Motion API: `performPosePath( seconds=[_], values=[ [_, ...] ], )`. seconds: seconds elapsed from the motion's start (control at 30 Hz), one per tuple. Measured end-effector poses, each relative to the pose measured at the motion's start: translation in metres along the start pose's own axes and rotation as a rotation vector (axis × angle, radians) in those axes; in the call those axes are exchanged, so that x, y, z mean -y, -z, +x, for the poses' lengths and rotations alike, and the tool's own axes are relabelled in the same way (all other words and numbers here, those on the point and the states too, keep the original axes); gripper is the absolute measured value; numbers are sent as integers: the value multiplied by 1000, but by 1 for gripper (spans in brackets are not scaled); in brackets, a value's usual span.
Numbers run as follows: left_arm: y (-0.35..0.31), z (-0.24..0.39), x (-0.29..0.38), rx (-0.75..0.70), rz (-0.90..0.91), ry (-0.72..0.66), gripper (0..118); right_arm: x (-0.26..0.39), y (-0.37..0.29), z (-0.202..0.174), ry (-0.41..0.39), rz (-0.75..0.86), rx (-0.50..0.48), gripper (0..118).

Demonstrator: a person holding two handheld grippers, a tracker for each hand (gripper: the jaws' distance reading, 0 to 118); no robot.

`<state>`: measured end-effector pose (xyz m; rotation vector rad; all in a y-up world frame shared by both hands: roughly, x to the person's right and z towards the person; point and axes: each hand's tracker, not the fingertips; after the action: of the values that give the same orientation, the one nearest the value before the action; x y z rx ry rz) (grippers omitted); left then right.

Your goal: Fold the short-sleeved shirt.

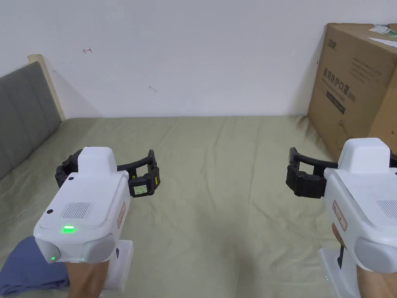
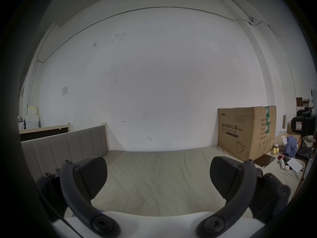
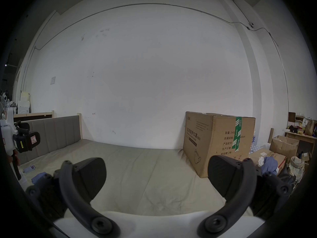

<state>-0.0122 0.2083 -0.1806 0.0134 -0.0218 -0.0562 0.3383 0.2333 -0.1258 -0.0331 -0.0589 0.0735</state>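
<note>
Both grippers hover empty, jaws wide. The blue shirt lies bunched below and behind the left gripper, well apart from the right gripper; left likely reaches first.

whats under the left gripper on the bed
Blue cloth lies on the olive bedsheet beneath the left gripper. The gripper body and hand cover part of it, so its full shape is hidden.

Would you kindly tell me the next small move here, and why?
Probably lower the left claw toward the blue garment at the bed's near-left corner: both claws, the right claw included, hang open and empty above the bare sheet.
</note>
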Motion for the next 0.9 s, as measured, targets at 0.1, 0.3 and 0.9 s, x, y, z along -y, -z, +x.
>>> performPosePath(
  seconds=[0.1, 0.3, 0.9],
  values=[
    [1, 1, 2, -3, 2, -2, 118, 0, -1, 1, 11, 7, 1, 118],
    [1, -1, 3, -7, 2, -7, 118, 0, -1, 2, 3, 9, 4, 118],
    [2, -2, 2, -8, 10, -4, 118, -1, -1, -1, -4, 5, 2, 118]
  ],
)
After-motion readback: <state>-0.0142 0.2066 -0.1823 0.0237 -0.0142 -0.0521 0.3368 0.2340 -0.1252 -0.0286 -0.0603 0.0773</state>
